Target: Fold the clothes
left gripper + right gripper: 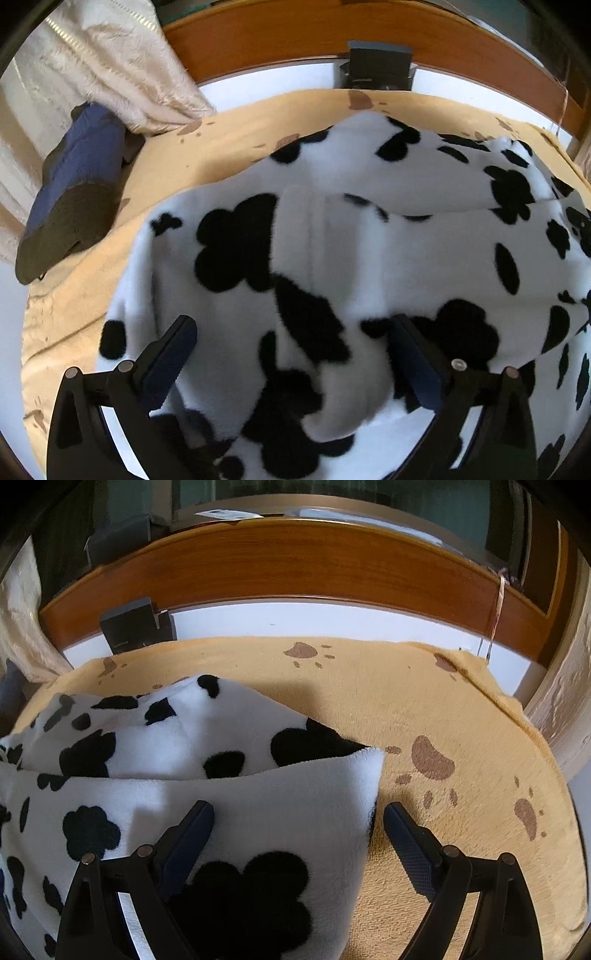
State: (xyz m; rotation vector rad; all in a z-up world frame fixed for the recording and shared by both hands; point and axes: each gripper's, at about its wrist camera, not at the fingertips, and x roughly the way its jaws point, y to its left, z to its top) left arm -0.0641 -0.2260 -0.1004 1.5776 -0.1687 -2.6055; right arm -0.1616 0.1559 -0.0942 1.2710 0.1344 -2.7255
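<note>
A white fleece garment with black blotches (332,236) lies in folds on a tan blanket with brown paw prints (207,155). My left gripper (291,323) hovers low over the garment with its jaws wide apart. A soft roll of the fleece lies between its fingers, and neither pad presses on it. In the right wrist view the garment (258,812) ends in a folded corner at the middle. My right gripper (298,809) stands open over that corner, its left finger (199,823) above the fleece and its right finger (402,834) above the bare blanket (443,709).
A wooden bed board (295,568) runs along the far side, with a strip of white sheet (332,620) before it. A black box (136,626) stands at that edge. A folded blue and grey garment (70,192) and a cream fluffy cloth (110,62) lie at the left.
</note>
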